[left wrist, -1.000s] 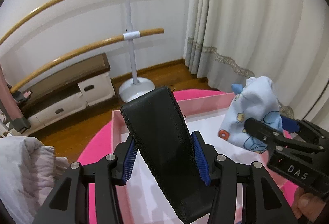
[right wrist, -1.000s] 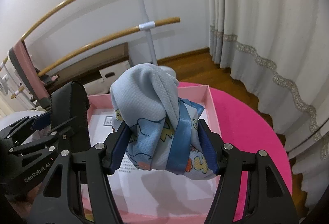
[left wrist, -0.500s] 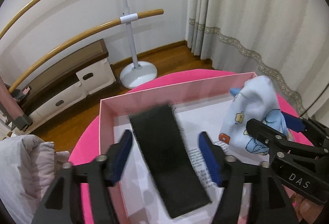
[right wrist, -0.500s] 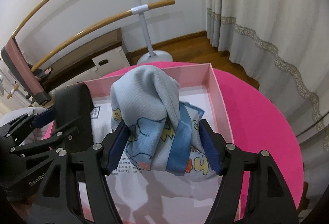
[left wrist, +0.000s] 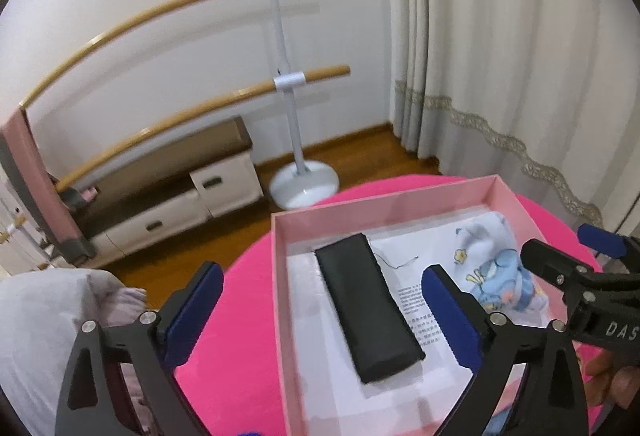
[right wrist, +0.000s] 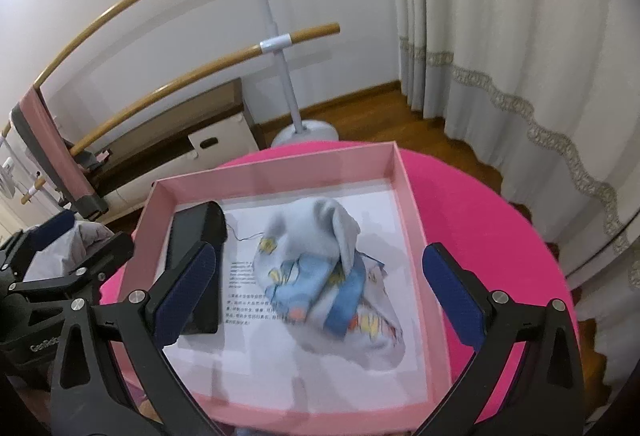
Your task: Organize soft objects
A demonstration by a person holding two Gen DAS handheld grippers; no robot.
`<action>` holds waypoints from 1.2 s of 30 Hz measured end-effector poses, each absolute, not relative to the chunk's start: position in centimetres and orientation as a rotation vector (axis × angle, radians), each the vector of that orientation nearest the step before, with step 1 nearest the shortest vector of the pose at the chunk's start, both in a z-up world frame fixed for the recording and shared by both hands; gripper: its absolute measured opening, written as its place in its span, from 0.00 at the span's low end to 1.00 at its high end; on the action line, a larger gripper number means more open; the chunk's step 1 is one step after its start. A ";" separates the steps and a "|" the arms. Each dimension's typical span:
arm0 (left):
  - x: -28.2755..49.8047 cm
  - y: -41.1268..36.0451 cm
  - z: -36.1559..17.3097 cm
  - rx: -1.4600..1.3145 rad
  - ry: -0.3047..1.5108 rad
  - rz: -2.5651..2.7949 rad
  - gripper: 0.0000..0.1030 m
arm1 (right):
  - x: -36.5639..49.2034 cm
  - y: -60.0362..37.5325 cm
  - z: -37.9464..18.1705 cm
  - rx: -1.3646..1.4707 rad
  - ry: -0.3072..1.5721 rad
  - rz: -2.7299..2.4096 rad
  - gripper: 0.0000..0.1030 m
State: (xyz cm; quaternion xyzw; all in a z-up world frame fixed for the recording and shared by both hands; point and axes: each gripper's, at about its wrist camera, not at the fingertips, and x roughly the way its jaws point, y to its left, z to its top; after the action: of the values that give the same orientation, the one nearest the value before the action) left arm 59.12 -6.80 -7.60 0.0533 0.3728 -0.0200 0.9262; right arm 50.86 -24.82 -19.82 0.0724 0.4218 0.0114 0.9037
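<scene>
Left hand-held gripper [left wrist: 322, 294] is opening, jaws spread wide, blue pads touching nothing; the black pouch [left wrist: 368, 310] is lying flat in the box [left wrist: 278, 300] below and between them, not gripped. Right hand-held gripper [right wrist: 320, 274] is opening too, jaws wide, nothing pressed by its pads; the cloth [right wrist: 328, 276] is sitting crumpled on the box floor between them.

Writing: the right gripper's body is showing "DAS" in white at the edge of the left wrist view, the rest cut off. The left gripper's body is showing "GenRobo", partly hidden, in the right wrist view. A white sheet [right wrist: 248, 284] lining the box is carrying small printed lines, too small to read.

Counts: two grippers, one pink box, two soft things in it. The pouch is lying toward the box's left side, long edge running front to back, a loose thread trailing off its far corner. The cloth is lying toward the right side, pale blue with yellow, orange and blue cartoon print and a blue ribbon band. Pouch and cloth are near each other, not touching.

The box is resting on a round pink table [right wrist: 480, 220]. One pale bundle of fabric [left wrist: 48, 316] is sitting left of the table. Behind: one white stand [left wrist: 298, 156] holding two wooden bars, one low cabinet [left wrist: 176, 204], cream curtains [left wrist: 500, 56] on the right.
</scene>
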 end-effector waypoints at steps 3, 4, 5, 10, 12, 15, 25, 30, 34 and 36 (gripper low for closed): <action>57.2 -7.1 -6.4 0.111 0.715 -0.020 1.00 | 48.7 -24.7 -18.1 0.151 0.828 0.015 1.00; 55.8 -7.0 -5.9 0.103 0.695 -0.010 1.00 | 48.0 -24.5 -17.6 0.150 0.816 0.013 1.00; 55.1 -6.9 -5.7 0.095 0.686 -0.004 1.00 | 47.2 -24.4 -17.0 0.148 0.802 0.014 1.00; 50.1 -6.6 -5.0 0.061 0.613 0.012 1.00 | 42.5 -24.0 -14.0 0.138 0.711 0.016 1.00; 47.3 -6.2 -4.7 0.050 0.586 0.021 1.00 | 40.5 -23.9 -12.7 0.141 0.673 0.018 1.00; 43.3 -5.8 -4.6 0.029 0.548 0.034 1.00 | 37.4 -23.9 -11.5 0.139 0.625 0.027 1.00; 31.3 -2.6 -5.9 0.012 0.459 0.066 1.00 | 28.5 -24.1 -9.4 0.142 0.516 -0.005 1.00; 27.4 -2.8 -6.5 0.032 0.439 0.087 1.00 | 25.2 -23.9 -9.4 0.139 0.490 -0.031 1.00; 24.9 -2.2 -7.4 0.011 0.453 0.090 1.00 | 23.3 -23.9 -9.8 0.137 0.486 -0.043 1.00; 23.3 -1.9 -6.9 -0.004 0.460 0.095 1.00 | 22.6 -23.7 -9.9 0.126 0.484 -0.043 1.00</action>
State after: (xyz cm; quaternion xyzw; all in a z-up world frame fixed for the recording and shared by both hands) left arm 23.26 -1.86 -6.94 -0.0019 0.2277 0.0472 0.9726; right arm 22.64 -23.66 -9.92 0.0624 0.2397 -0.0215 0.9686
